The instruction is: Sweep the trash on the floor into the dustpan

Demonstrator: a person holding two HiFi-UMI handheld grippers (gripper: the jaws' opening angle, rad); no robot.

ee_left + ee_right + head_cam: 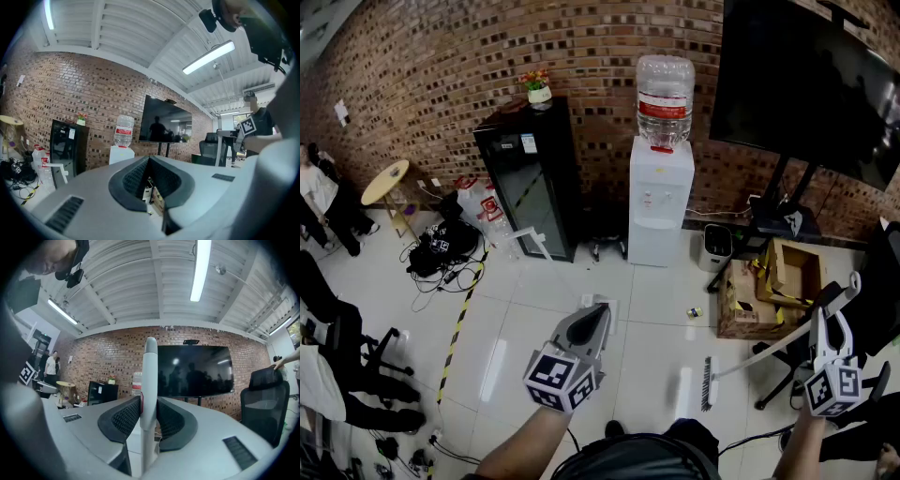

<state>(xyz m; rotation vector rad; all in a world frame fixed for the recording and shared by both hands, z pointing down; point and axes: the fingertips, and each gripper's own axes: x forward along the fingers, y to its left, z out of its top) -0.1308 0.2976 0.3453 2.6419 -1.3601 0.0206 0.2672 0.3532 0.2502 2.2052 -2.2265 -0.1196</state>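
Observation:
In the head view a broom lies slanted low on the right, its brush head (pixel 707 384) on the white tiles. My right gripper (pixel 827 323) is shut on the pale broom handle (pixel 150 376), which stands upright between its pads in the right gripper view. A small piece of trash (pixel 695 313) lies on the floor in front of the cardboard boxes. A white long-handled frame (pixel 531 240), possibly the dustpan, leans by the black fridge. My left gripper (pixel 602 311) hangs mid-floor, shut with nothing in it (pixel 149 161). A pale scrap (pixel 586 300) lies just past its tip.
Along the brick wall stand a black fridge (pixel 530 178), a water dispenser (pixel 661 202) and a small bin (pixel 715 246). Cardboard boxes (pixel 769 281) and an office chair (pixel 877 300) crowd the right. Cables (pixel 441 255), striped floor tape (pixel 457 328) and seated people (pixel 328 375) are on the left.

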